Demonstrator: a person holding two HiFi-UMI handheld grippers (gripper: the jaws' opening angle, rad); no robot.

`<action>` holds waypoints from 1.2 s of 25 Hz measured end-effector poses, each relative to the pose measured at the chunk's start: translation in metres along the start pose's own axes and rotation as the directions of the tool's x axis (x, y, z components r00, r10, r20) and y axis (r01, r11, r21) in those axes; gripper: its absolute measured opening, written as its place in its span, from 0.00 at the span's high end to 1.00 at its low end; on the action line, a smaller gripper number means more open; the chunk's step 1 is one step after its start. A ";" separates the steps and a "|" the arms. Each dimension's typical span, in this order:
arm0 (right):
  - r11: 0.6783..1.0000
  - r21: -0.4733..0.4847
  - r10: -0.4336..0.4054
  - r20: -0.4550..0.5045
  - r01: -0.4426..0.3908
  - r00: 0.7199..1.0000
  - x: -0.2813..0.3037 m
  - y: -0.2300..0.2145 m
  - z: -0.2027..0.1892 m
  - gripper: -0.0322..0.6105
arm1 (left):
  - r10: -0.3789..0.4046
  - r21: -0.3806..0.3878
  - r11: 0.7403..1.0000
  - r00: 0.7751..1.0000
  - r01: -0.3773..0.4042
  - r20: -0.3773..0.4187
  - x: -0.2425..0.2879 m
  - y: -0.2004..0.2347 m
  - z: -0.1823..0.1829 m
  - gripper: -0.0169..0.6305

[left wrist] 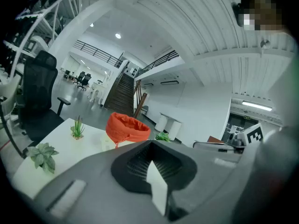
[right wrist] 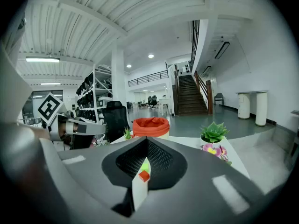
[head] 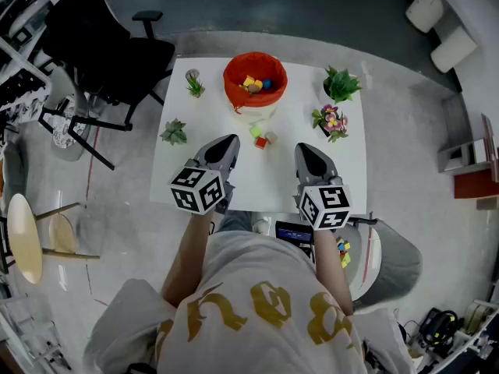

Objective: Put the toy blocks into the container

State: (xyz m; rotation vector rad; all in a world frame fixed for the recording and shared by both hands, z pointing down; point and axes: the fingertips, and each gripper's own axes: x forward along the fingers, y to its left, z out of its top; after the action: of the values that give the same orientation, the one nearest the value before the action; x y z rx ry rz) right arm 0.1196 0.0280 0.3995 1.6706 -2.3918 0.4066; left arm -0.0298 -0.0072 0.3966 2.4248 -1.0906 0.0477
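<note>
Left gripper (head: 229, 142) and right gripper (head: 303, 149), jaws closed and empty, wait short of the red fabric container (head: 234, 92), probably staged for approach; green toy block (head: 255, 132), red toy block (head: 260, 142) and tan toy block (head: 271, 137) lie loose just before it.

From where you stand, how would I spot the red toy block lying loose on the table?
Find the white table, then the red container at its far edge. Just nearer the person, three small blocks cluster on the tabletop. The red block is the one closest to the person, beside a green block and a tan block.
</note>
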 end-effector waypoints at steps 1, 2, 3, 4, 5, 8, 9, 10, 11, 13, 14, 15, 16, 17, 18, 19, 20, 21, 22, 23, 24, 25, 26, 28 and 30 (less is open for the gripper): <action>1.000 0.002 -0.002 0.000 0.002 1.000 0.001 -0.001 0.000 0.91 | 0.001 0.001 1.000 1.000 -0.001 -0.003 0.001 0.001 -0.001 0.97; 1.000 0.004 -0.003 0.000 0.003 1.000 0.002 -0.002 -0.001 0.91 | 0.001 0.002 1.000 1.000 -0.001 -0.006 0.002 0.002 -0.001 0.97; 1.000 0.005 -0.003 -0.001 0.003 1.000 0.003 -0.002 -0.001 0.91 | 0.002 0.002 1.000 1.000 -0.002 -0.008 0.003 0.002 -0.001 0.97; 1.000 0.006 -0.003 -0.001 0.003 1.000 0.004 -0.002 -0.001 0.91 | 0.002 0.002 1.000 1.000 -0.002 -0.009 0.004 0.003 -0.001 0.97; 1.000 0.006 -0.003 -0.002 0.003 1.000 0.005 -0.002 -0.002 0.91 | 0.002 0.002 1.000 1.000 -0.002 -0.010 0.004 0.004 -0.001 0.97; 1.000 0.005 -0.002 -0.007 0.002 1.000 0.006 -0.003 -0.005 0.91 | 0.004 -0.002 1.000 1.000 -0.004 -0.012 0.006 0.006 -0.002 0.97; 1.000 0.004 -0.003 -0.010 0.003 1.000 0.007 -0.003 -0.006 0.91 | 0.005 -0.004 1.000 1.000 -0.005 -0.013 0.006 0.006 -0.003 0.97; 1.000 0.002 -0.005 -0.013 0.005 1.000 0.007 -0.003 -0.007 0.91 | 0.006 -0.005 1.000 1.000 -0.006 -0.015 0.007 0.006 -0.004 0.97; 1.000 0.001 -0.008 -0.015 0.008 1.000 0.008 -0.004 -0.008 0.91 | 0.008 -0.006 1.000 1.000 -0.008 -0.018 0.007 0.007 -0.005 0.97; 1.000 0.001 -0.018 -0.019 0.018 1.000 0.009 -0.006 -0.009 0.91 | 0.012 -0.004 1.000 1.000 -0.012 -0.028 0.009 0.009 -0.007 0.97; 1.000 0.003 -0.020 -0.024 0.020 1.000 0.009 -0.007 -0.011 0.91 | 0.013 -0.001 1.000 0.999 -0.013 -0.038 0.009 0.009 -0.009 0.97; 1.000 0.005 -0.019 -0.031 0.019 0.999 0.010 -0.008 -0.012 0.90 | 0.014 0.002 1.000 0.999 -0.013 -0.048 0.010 0.010 -0.011 0.97; 1.000 0.003 -0.015 -0.041 0.015 0.999 0.011 -0.007 -0.015 0.88 | 0.014 0.002 1.000 0.998 -0.014 -0.055 0.011 0.010 -0.013 0.97; 1.000 -0.002 -0.011 -0.052 0.011 0.999 0.012 -0.007 -0.017 0.82 | 0.014 -0.004 1.000 0.998 -0.014 -0.057 0.011 0.011 -0.015 0.97; 1.000 -0.009 -0.009 -0.062 0.008 0.998 0.013 -0.006 -0.020 0.81 | 0.014 -0.012 1.000 0.998 -0.015 -0.056 0.011 0.012 -0.016 0.97; 1.000 -0.017 -0.006 -0.068 0.005 0.998 0.014 -0.005 -0.022 0.79 | 0.015 -0.022 1.000 0.998 -0.016 -0.053 0.011 0.013 -0.017 0.97; 1.000 -0.026 -0.004 -0.072 0.003 0.997 0.014 -0.005 -0.023 0.77 | 0.017 -0.027 0.999 0.998 -0.018 -0.054 0.011 0.014 -0.019 0.97; 0.999 -0.033 -0.002 -0.075 0.000 0.997 0.015 -0.004 -0.025 0.75 | 0.019 -0.028 0.999 0.998 -0.021 -0.061 0.012 0.015 -0.020 0.97; 0.999 -0.039 -0.001 -0.079 -0.002 0.997 0.016 -0.004 -0.026 0.75 | 0.022 -0.025 0.999 0.997 -0.024 -0.071 0.013 0.016 -0.022 0.97; 0.999 -0.042 0.000 -0.084 -0.004 0.996 0.017 -0.004 -0.028 0.75 | 0.025 -0.020 0.999 0.996 -0.026 -0.081 0.014 0.017 -0.025 0.97; 0.999 -0.045 0.002 -0.089 -0.006 0.996 0.018 -0.003 -0.029 0.75 | 0.026 -0.015 1.000 0.996 -0.028 -0.091 0.015 0.017 -0.027 0.97; 0.999 -0.046 0.003 -0.095 -0.007 0.996 0.019 -0.003 -0.031 0.75 | 0.028 -0.012 1.000 0.995 -0.029 -0.098 0.016 0.018 -0.029 0.97; 0.999 -0.047 0.004 -0.100 -0.009 0.995 0.021 -0.003 -0.033 0.75 | 0.032 -0.008 0.999 0.994 -0.033 -0.107 0.017 0.018 -0.031 0.97; 0.999 -0.046 0.005 -0.110 -0.011 0.994 0.023 -0.004 -0.037 0.75 | 0.045 0.001 0.999 0.991 -0.045 -0.124 0.020 0.020 -0.036 0.97; 0.999 -0.045 0.006 -0.119 -0.011 0.993 0.025 -0.006 -0.039 0.75 | 0.052 0.009 0.999 0.989 -0.051 -0.136 0.022 0.022 -0.041 0.97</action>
State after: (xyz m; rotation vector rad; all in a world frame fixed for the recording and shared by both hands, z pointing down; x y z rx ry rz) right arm 0.1164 0.0171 0.4452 1.5719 -2.3059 0.4364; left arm -0.0241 -0.0174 0.4465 2.3593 -1.0925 0.2294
